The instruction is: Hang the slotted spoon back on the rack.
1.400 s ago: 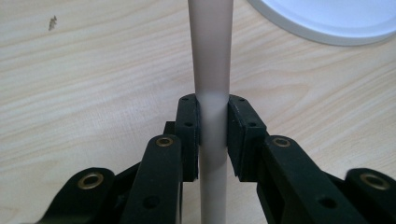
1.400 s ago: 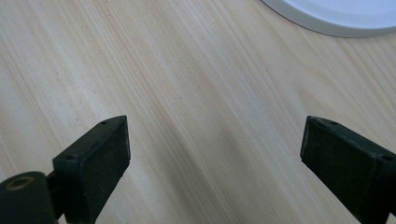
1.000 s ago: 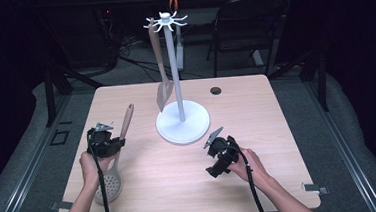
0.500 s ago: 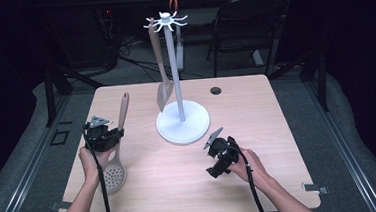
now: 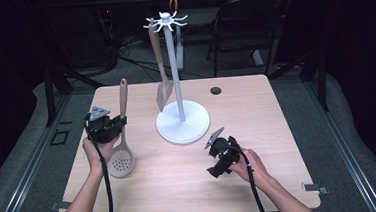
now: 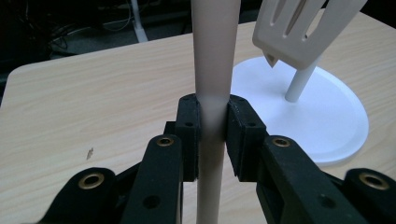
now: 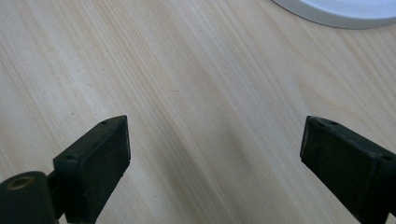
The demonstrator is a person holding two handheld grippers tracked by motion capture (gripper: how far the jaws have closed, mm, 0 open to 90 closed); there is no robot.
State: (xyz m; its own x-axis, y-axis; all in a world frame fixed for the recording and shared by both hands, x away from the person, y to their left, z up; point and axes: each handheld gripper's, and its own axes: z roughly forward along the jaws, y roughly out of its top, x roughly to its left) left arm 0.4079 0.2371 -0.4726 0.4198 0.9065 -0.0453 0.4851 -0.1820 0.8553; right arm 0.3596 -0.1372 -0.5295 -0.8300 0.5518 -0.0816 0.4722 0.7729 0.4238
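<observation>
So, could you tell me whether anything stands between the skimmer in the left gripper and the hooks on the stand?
Nothing visible blocks the way. The left gripper holds the skimmer by its handle, left of the stand. A slotted spatula already hangs from one hook on that side, so a free hook beside it looks safer.

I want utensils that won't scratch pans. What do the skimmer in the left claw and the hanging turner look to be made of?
The skimmer looks like matte beige silicone or plastic: even colour, no grain or glint on its handle between the left claw. The hanging turner looks the same, with softly rounded slot edges. Silicone or hard plastic, I cannot tell.
</observation>
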